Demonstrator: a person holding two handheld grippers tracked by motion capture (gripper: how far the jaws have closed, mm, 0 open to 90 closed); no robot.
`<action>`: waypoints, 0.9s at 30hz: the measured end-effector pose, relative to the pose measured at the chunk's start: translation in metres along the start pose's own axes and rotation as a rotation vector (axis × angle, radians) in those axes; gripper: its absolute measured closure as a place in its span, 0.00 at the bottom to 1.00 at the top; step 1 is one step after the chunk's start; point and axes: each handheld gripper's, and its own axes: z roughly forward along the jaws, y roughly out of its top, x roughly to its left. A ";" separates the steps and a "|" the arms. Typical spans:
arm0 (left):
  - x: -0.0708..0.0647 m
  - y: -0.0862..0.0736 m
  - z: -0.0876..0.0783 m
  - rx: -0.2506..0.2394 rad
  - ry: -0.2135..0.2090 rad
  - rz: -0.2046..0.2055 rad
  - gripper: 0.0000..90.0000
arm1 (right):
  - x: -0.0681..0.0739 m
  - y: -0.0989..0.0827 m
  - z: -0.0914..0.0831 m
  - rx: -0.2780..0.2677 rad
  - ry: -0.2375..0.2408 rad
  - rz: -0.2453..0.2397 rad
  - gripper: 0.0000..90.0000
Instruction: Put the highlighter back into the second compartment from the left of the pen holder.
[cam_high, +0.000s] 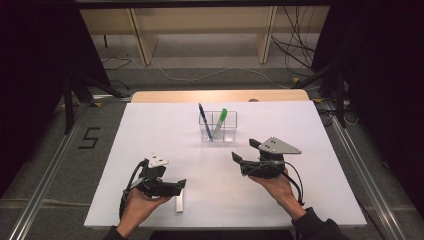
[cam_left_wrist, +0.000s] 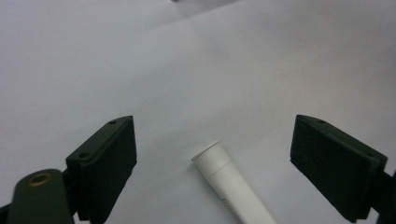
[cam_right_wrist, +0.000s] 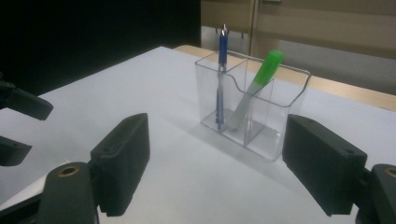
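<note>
A white marker (cam_high: 179, 203) lies flat near the table's front edge, and in the left gripper view its capped end (cam_left_wrist: 227, 182) rests on the surface between the two jaws, touching neither. My left gripper (cam_high: 178, 189) hovers just over it, open (cam_left_wrist: 215, 161). A clear pen holder (cam_high: 218, 132) stands mid-table with a blue pen (cam_high: 202, 120) and a green-capped marker (cam_high: 220, 122) leaning in it. My right gripper (cam_high: 245, 150) is open and holds nothing, a short way in front and to the right of the holder (cam_right_wrist: 254, 105), facing it (cam_right_wrist: 217, 163).
The white table top (cam_high: 150, 130) sits on a wooden table whose edge (cam_high: 220, 96) shows at the back. Dark stands and cables lie on the floor beyond. The left gripper's jaws (cam_right_wrist: 18, 121) show at the left edge of the right gripper view.
</note>
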 end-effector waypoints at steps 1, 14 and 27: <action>-0.001 0.000 0.000 0.004 0.001 -0.004 0.16 | 0.001 -0.001 -0.001 0.002 0.002 0.001 0.27; -0.007 -0.001 0.006 0.108 -0.017 -0.015 0.17 | 0.003 -0.010 -0.013 0.012 0.012 0.000 0.26; -0.014 -0.005 0.016 0.212 -0.031 0.002 0.17 | 0.006 -0.018 -0.021 0.031 0.019 -0.003 0.26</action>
